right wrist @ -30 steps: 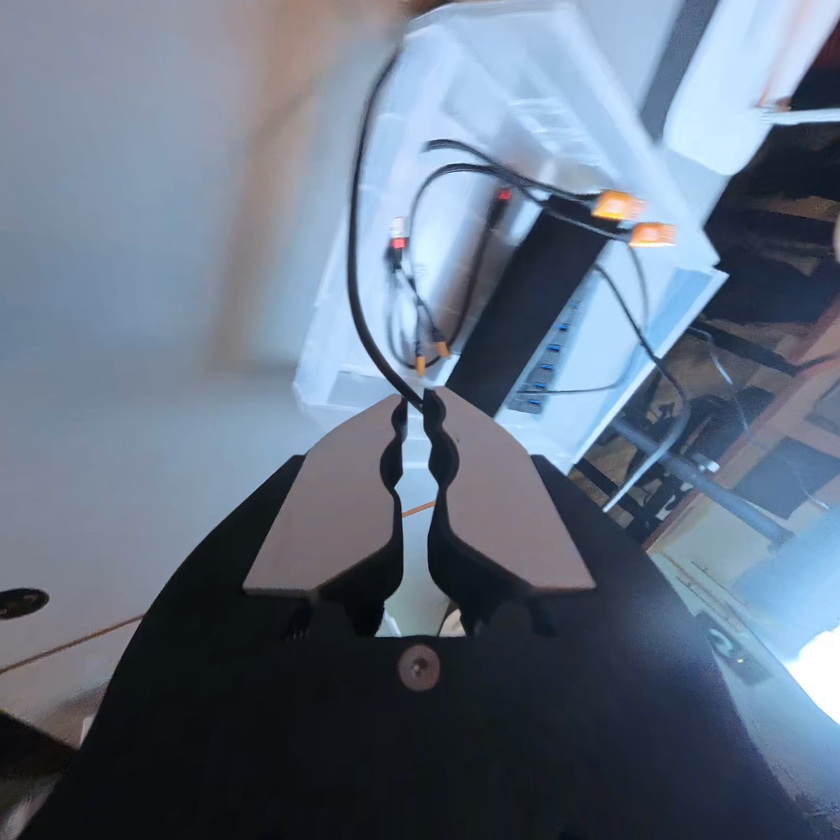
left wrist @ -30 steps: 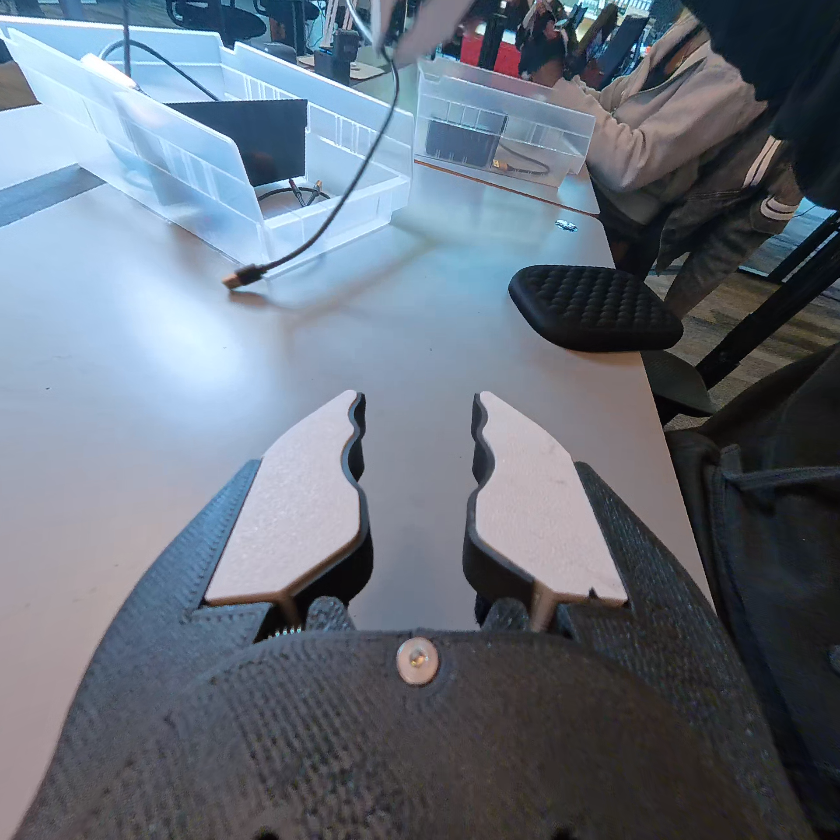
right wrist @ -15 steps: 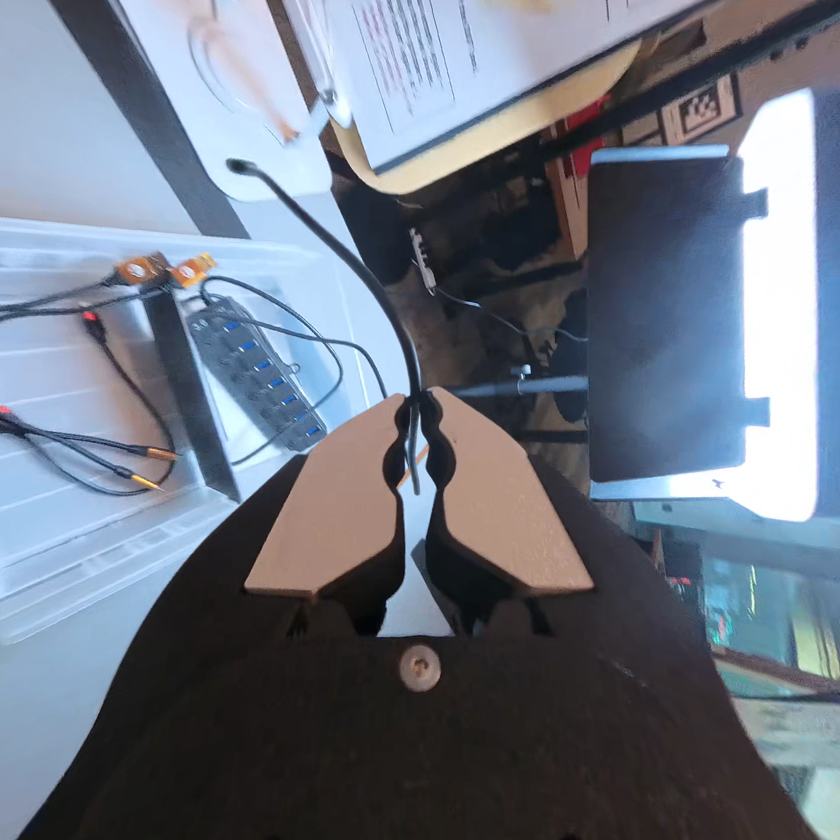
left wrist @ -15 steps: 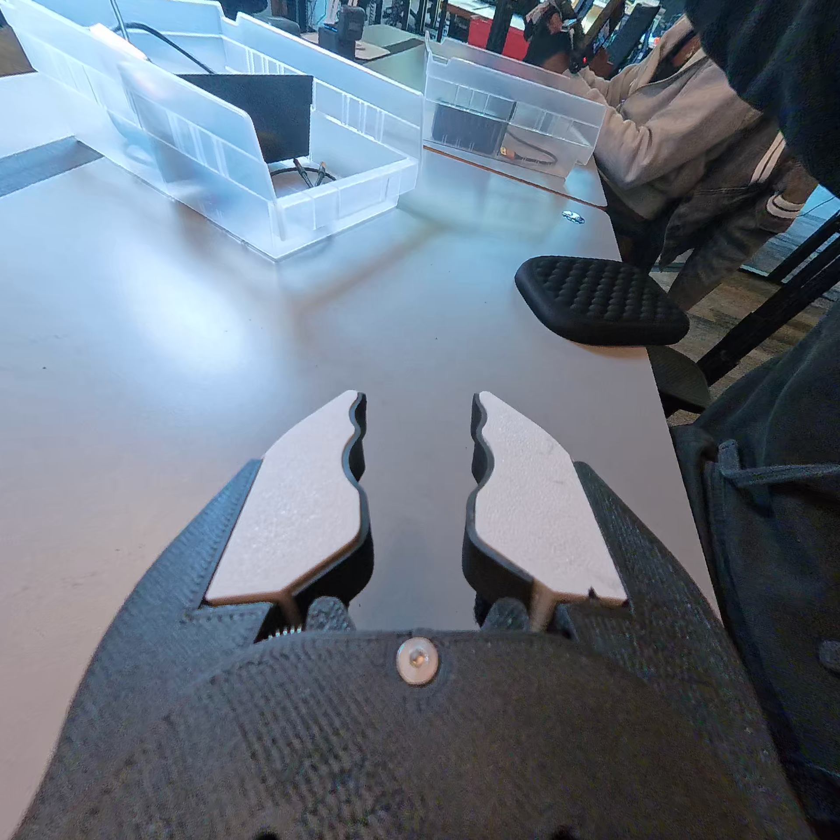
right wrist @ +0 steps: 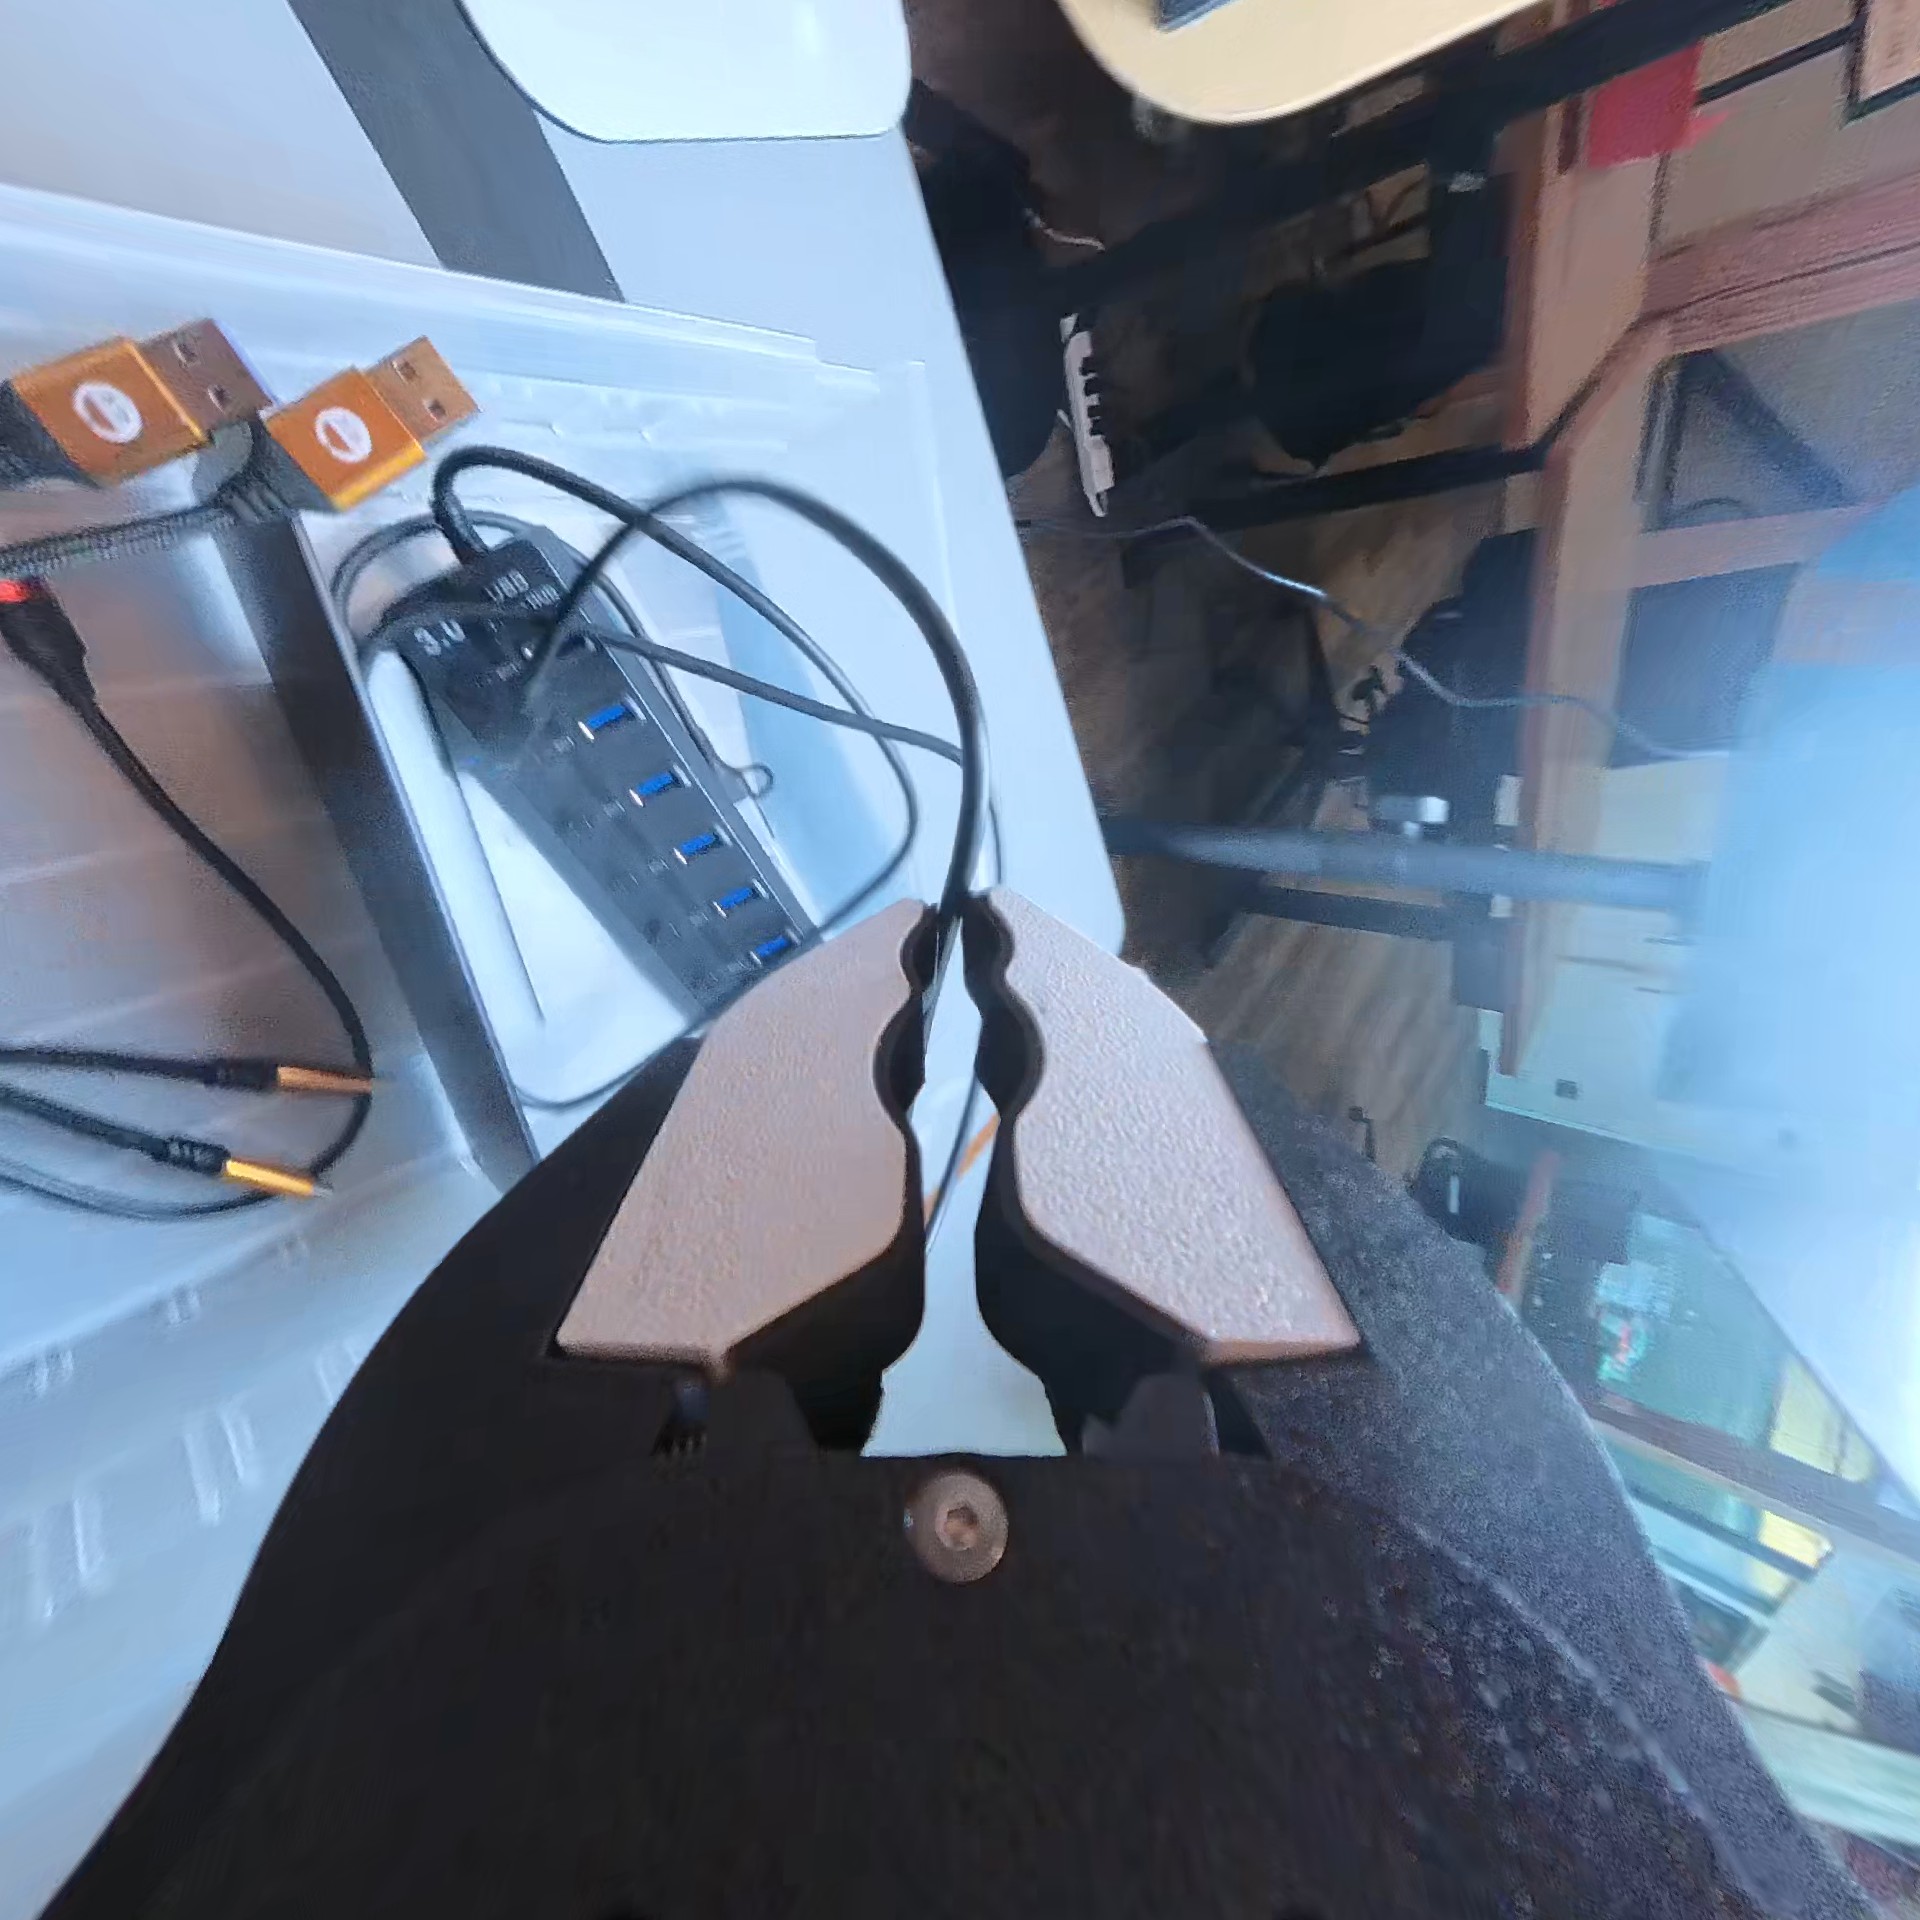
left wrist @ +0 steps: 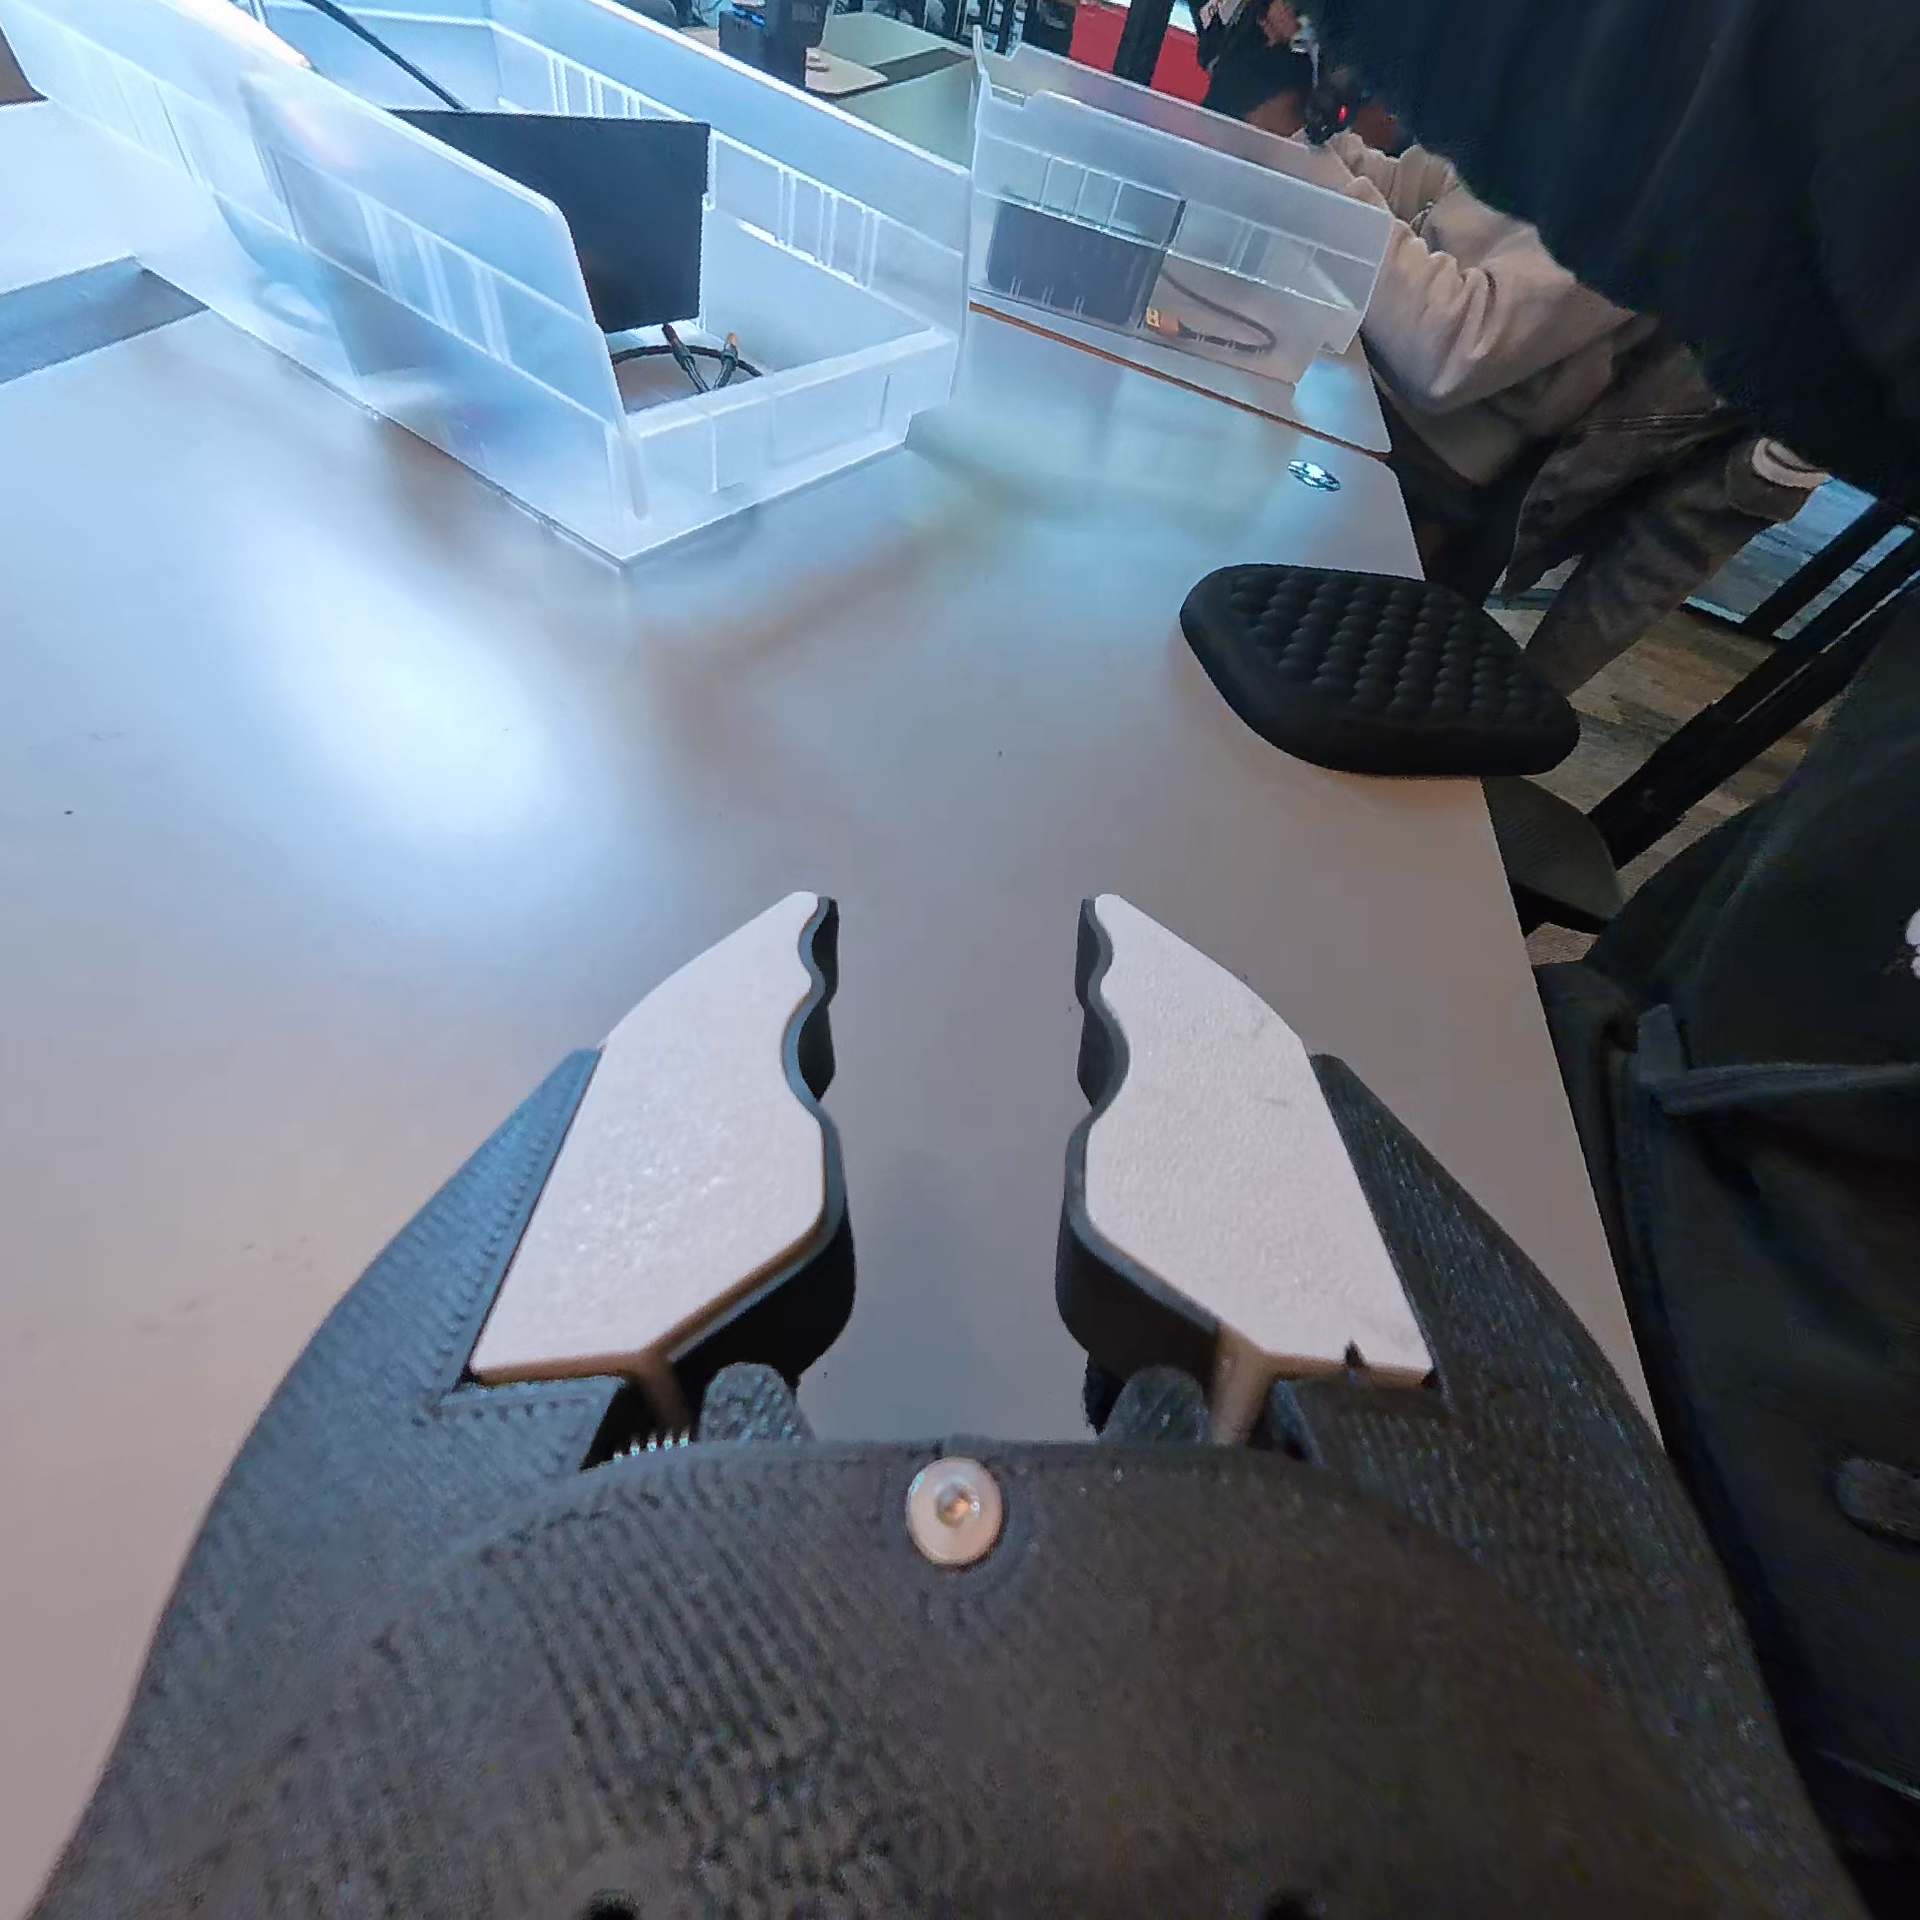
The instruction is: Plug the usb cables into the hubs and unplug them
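Ahead and to the left of the right tongs [right wrist: 948, 914], the black USB hub [right wrist: 623, 769] lies in the clear bin [right wrist: 156, 1351], its row of blue ports running diagonally toward the tong tips. The right tongs are nearly closed, pinching a thin black cable [right wrist: 966, 748] at the tips; the cable loops up and back over the hub, and its plug end appears to sit at the hub's far end, though blur leaves this uncertain. Two orange USB plugs [right wrist: 239, 416] lie unplugged beside the hub. The left tongs [left wrist: 954, 925] are wide and empty, low over the counter [left wrist: 416, 831], well apart from the bin [left wrist: 790, 416]; the right tongs are nearer. Compared with half a second earlier, the right view has closed in on the hub and the cable loop hangs lower
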The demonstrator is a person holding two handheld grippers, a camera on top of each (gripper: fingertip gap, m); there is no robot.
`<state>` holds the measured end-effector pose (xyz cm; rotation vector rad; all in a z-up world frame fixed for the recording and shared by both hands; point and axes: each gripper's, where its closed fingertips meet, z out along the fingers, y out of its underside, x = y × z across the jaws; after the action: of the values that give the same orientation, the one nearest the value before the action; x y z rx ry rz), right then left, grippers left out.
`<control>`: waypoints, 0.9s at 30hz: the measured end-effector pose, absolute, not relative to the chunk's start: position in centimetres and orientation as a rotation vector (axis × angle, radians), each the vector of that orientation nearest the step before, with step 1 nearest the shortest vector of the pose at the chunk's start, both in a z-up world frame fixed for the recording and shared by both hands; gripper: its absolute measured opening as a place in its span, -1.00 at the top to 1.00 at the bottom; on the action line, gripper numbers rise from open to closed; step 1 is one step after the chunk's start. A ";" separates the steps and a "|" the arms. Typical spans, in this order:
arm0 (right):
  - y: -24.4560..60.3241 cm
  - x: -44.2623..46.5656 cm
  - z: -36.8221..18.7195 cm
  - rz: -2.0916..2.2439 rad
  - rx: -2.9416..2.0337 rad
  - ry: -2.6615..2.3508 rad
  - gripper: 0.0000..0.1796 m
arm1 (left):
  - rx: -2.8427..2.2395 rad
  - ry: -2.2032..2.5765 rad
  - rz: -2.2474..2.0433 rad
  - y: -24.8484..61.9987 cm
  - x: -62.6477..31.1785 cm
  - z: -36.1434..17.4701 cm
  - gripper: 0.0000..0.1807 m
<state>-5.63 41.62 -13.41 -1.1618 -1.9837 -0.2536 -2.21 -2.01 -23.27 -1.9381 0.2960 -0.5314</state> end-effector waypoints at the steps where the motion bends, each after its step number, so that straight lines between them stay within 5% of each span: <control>1: 41.7 -6.3 -15.0 -0.254 -1.180 -2.005 0.94 | -1.937 0.294 -0.527 -2.1 -2.2 -23.2 0.52; 9: 39.1 -8.2 -23.3 -0.049 -1.420 -2.199 0.84 | -1.926 0.282 -0.515 -2.1 -2.7 -23.0 0.52; 15: 34.3 -8.6 -17.3 0.391 -1.428 -2.137 0.41 | -1.930 0.303 -0.516 -2.2 -2.3 -23.0 0.52; 27: 28.5 -0.6 -13.5 0.418 -1.253 -2.040 0.46 | -1.914 0.196 -0.331 -2.4 -6.4 -21.2 0.50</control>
<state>-0.60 28.50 -13.47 -1.2535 -2.0400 0.4175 -6.44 -2.37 -21.19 -1.9140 0.1960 -0.3308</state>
